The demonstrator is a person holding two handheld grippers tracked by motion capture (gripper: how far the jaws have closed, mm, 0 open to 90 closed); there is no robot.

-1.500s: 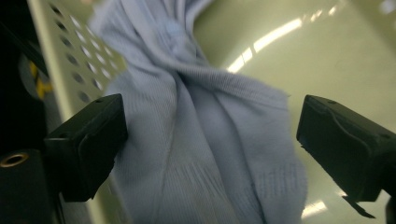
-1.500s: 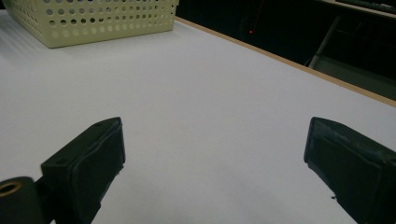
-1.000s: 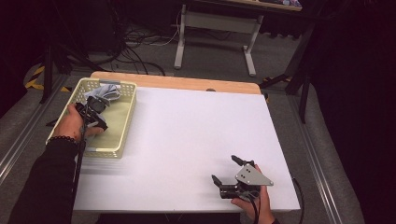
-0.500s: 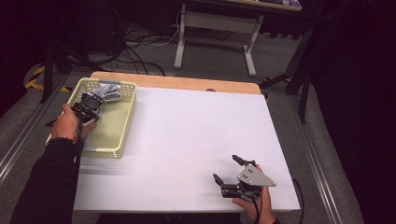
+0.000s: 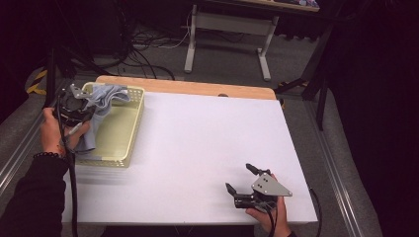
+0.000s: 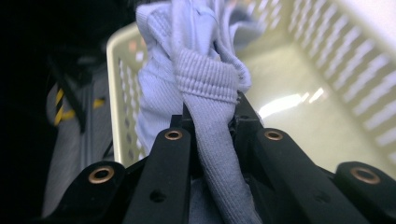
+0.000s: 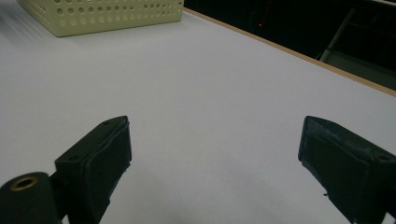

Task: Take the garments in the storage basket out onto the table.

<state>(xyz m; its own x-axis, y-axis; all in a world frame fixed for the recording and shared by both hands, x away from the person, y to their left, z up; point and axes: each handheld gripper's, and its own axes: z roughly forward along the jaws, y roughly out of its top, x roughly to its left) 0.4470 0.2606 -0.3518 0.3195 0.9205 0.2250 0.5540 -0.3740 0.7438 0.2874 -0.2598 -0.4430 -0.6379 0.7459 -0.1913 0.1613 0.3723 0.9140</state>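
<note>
White table (image 5: 197, 148) bare across middle, right: free passage there. Perforated basket (image 5: 129, 126) blocks far left corner; grey cloth (image 5: 101, 98) drapes over its far rim. Right gripper (image 5: 243, 178) occupies near right edge.

No legible text — no labels, anywhere.

Your high view sits above your side of the white table (image 5: 197, 148), looking forward and down, far enough back to catch the floor and desk legs beyond. Your left gripper view rides right up close, staring along its jaws at the pale blue cloth (image 6: 205, 84) and into the cream basket (image 6: 299, 93). Your right gripper view hangs low over the table, facing across it toward that same basket (image 7: 107, 14), so all three share the basket (image 5: 116, 133).
</note>
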